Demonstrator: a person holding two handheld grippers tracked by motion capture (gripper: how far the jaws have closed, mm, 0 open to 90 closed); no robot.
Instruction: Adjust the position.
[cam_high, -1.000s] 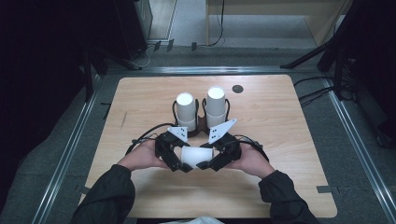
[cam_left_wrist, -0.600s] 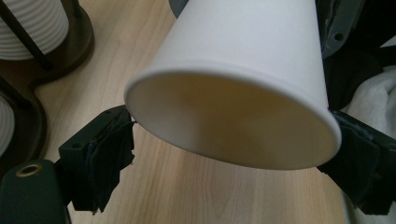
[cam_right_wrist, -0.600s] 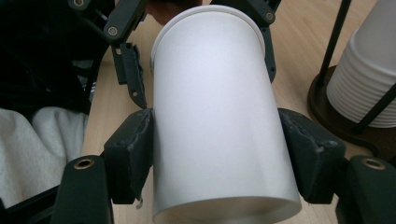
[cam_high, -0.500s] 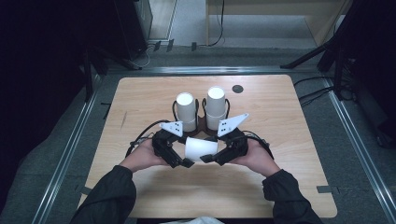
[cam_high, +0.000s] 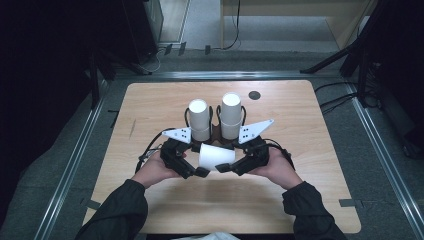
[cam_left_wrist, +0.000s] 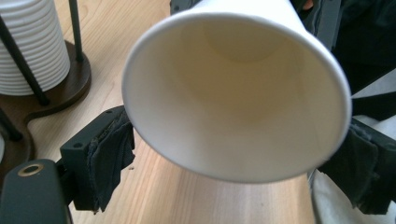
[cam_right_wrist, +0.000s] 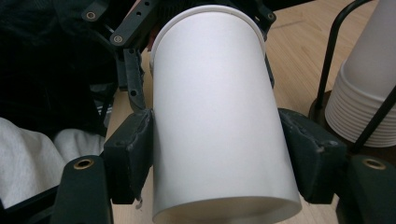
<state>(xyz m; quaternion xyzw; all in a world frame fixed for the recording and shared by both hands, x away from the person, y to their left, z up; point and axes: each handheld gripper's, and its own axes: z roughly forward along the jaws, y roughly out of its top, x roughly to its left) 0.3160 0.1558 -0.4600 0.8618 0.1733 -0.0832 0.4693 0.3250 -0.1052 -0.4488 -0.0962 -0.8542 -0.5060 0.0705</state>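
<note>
A white paper cup (cam_high: 216, 156) is lying sideways above the wooden tabletop (cam_high: 310, 130), with the left gripper (cam_high: 200, 171) pinching its rim end and the right gripper (cam_high: 223, 168) pinching its base end, near two stacks of white cups (cam_high: 198, 119).

plain white paper cup (cam_high: 216, 156) on its side, empty, above the table's near middle
</note>
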